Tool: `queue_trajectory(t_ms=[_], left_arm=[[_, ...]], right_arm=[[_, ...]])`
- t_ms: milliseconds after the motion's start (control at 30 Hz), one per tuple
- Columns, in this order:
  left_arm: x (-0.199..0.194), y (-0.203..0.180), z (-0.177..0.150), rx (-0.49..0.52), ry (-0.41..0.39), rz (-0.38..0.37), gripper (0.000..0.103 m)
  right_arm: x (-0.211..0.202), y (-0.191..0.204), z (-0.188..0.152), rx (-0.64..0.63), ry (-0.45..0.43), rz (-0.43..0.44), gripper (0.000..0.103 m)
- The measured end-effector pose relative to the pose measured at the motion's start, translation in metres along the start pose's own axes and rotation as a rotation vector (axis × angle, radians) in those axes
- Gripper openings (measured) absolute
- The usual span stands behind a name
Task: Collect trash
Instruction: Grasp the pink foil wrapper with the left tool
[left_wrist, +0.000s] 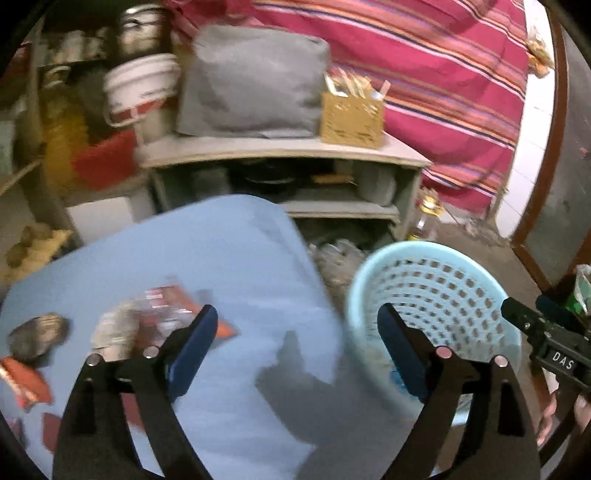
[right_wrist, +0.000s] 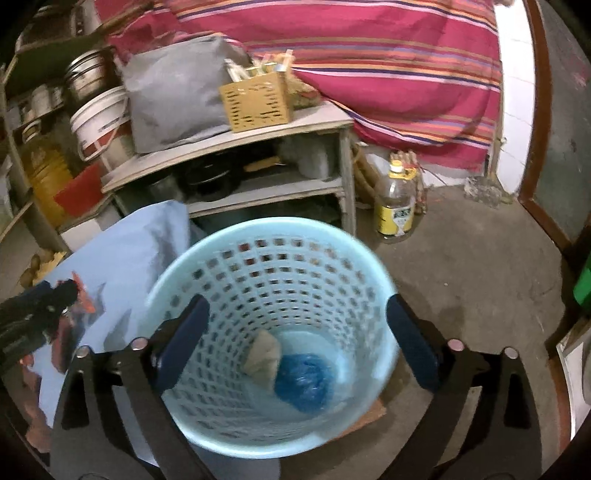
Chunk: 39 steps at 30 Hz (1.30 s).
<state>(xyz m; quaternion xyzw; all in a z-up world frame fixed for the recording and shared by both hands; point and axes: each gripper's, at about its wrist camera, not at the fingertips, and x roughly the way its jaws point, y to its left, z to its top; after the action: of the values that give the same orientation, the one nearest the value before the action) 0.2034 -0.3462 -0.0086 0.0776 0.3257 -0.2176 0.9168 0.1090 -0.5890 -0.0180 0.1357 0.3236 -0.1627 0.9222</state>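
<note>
A light blue perforated basket (right_wrist: 258, 258) stands on the floor beside a blue table (left_wrist: 221, 258). Inside it lie a crumpled blue plastic bag (right_wrist: 303, 382) and a beige wad (right_wrist: 264, 356). My right gripper (right_wrist: 297, 332) is open and empty above the basket's mouth. My left gripper (left_wrist: 297, 336) is open and empty over the table's right edge, with the basket (left_wrist: 443, 280) to its right. Red wrappers (left_wrist: 173, 306), a grey crumpled piece (left_wrist: 37, 336) and an orange wrapper (left_wrist: 26, 380) lie on the table at the left. The right gripper (left_wrist: 546, 332) shows at the far right edge.
A grey shelf unit (right_wrist: 258, 133) stands behind, with a grey bag (left_wrist: 251, 81) and a woven box (left_wrist: 351, 118) on top. A white bucket (left_wrist: 140, 88) is at its left. An oil bottle (right_wrist: 395, 199) stands on the concrete floor. A striped red cloth (right_wrist: 369, 55) hangs behind.
</note>
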Motion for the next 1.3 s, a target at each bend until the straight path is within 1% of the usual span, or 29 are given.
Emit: queue_trajectory(t_ms=[133,200,267,367,500,667,800,900,1000,1100,1233,1300], left_arm=[[-0.033,0.041,-0.012,-0.016,-0.039,0.059,0.092],[-0.052,0.064,-0.02,-0.024,-0.054,0.097,0.095],[-0.07,0.091,-0.029,-0.039,-0.064,0.134,0.096],[-0.095,0.133,-0.045,-0.058,-0.061,0.203,0.097],[-0.124,0.186,-0.069,-0.081,-0.065,0.295,0.097],[-0.151,0.263,-0.104,-0.177,-0.045,0.364,0.097],[-0.161,0.308,-0.138,-0.237,-0.022,0.418,0.097],[-0.159,0.328,-0.155,-0.269,0.004,0.428,0.097],[-0.151,0.336,-0.169,-0.271,0.031,0.431,0.097],[-0.138,0.349,-0.18,-0.28,0.088,0.432,0.097],[-0.131,0.366,-0.19,-0.307,0.121,0.441,0.097],[-0.129,0.374,-0.192,-0.329,0.128,0.434,0.097]], right_arm=[[-0.009,0.043,-0.004,-0.055,-0.02,0.016,0.099],[-0.014,0.064,-0.005,-0.069,-0.029,0.047,0.099],[-0.023,0.09,-0.006,-0.091,-0.05,0.083,0.099],[-0.035,0.125,-0.01,-0.108,-0.073,0.134,0.099],[-0.044,0.165,-0.017,-0.124,-0.081,0.196,0.099],[-0.043,0.212,-0.035,-0.196,-0.066,0.213,0.099],[-0.038,0.233,-0.048,-0.225,-0.048,0.213,0.099],[-0.032,0.251,-0.058,-0.241,-0.024,0.217,0.099],[-0.026,0.262,-0.064,-0.263,-0.004,0.211,0.099],[-0.019,0.275,-0.069,-0.278,0.02,0.223,0.099],[-0.013,0.29,-0.07,-0.286,0.041,0.241,0.099],[-0.01,0.298,-0.07,-0.285,0.05,0.257,0.099]])
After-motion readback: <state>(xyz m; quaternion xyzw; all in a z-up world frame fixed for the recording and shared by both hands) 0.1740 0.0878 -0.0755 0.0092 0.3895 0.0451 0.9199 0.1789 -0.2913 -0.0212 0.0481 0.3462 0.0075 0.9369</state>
